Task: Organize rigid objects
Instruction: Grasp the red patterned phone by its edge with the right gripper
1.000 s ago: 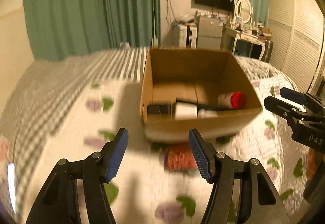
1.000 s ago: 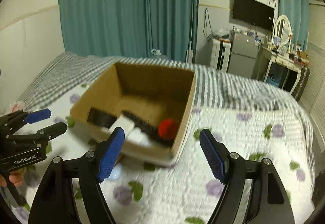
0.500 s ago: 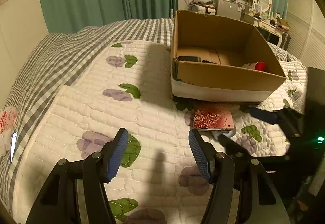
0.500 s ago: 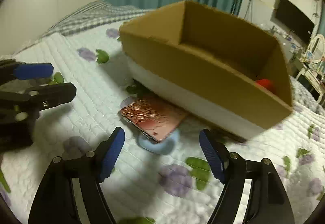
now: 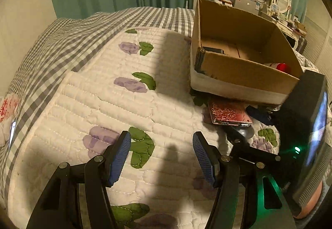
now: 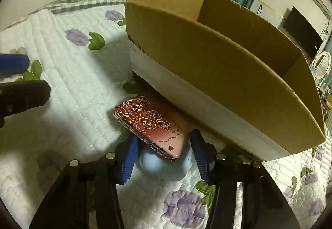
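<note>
Hand-held gripper on my left is hanging released over the quilted bed, its blue pads standing wide with nothing between them, so nothing is going wrong on that side unless I am letting it drift across toward the work.

Moving right, my right hand-held gripper is closing at this moment. Between its pads are lying two things at once: a pale blue rounded object on the quilt, and the near corner of a red case with a gold rose pattern resting on top of it. I cannot tell yet whether the pads are pressing on either one; a gap seems to be showing on both sides.

That stacking is what is worrying me. If the pads are catching the blue object low down, the red case is likely sliding off as I lift, since it is only lying loose and tilted on top. If they are catching the hard corner of the case instead, I am judging that the grip is going to be thin and the case may be pivoting out. The far end of the case is also running under the bottom edge of the cardboard box, which is sitting just beyond, so pulling up may be dragging or tipping the box.

Farther right, inside the box in my left view, a dark flat item and a red-capped container are already lying.
</note>
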Action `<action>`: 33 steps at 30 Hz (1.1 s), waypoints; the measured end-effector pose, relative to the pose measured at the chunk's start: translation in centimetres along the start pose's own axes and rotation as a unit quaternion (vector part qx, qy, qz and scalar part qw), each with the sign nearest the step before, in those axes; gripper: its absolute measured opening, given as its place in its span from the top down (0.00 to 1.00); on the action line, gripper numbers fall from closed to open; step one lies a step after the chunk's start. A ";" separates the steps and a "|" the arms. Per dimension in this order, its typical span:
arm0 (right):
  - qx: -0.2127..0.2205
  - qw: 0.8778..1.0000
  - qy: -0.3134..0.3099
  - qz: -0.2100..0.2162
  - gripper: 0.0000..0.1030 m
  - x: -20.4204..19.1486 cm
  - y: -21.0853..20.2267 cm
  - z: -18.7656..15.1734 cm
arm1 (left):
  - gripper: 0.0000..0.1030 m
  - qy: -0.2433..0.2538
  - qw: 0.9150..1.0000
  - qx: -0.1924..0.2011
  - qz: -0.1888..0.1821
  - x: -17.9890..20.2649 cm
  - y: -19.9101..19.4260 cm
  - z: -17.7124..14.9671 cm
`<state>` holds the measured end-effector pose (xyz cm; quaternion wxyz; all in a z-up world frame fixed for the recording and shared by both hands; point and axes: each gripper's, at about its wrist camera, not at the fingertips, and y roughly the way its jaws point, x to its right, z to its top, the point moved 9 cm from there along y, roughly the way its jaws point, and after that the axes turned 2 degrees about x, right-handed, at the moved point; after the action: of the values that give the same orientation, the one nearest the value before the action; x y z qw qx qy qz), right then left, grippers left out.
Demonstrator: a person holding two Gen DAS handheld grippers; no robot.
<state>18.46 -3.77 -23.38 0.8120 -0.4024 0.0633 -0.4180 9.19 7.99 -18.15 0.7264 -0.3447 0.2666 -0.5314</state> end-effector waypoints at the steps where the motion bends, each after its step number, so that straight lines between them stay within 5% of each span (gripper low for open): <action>1: 0.004 1.000 -0.007 -0.001 0.51 -0.2 -0.4 0.1 | 0.37 -0.002 1.000 -0.001 0.000 -0.1 0.1 0.0; 9: 0.041 0.998 -0.035 -0.016 0.43 -0.4 -2.5 0.7 | 0.37 -0.006 1.000 -0.009 0.001 -0.3 0.5 0.0; 22: 0.014 0.998 -0.067 0.009 0.43 -2.5 1.0 1.1 | 0.37 -0.027 0.999 -0.016 -0.006 -0.9 0.7 0.0; 26: 0.031 0.999 -0.038 0.005 0.71 -1.2 -0.1 1.6 | 0.37 -0.025 1.000 -0.018 -0.003 -0.8 0.8 -0.1; 33: 0.056 0.997 0.012 0.042 0.91 0.1 -4.4 1.7 | 0.37 -0.023 1.000 -0.015 -0.007 -0.6 0.9 0.1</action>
<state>16.52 -4.26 -19.11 0.8493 -0.3477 0.0665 -0.3916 9.58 8.78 -18.74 0.7234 -0.3696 0.2557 -0.5241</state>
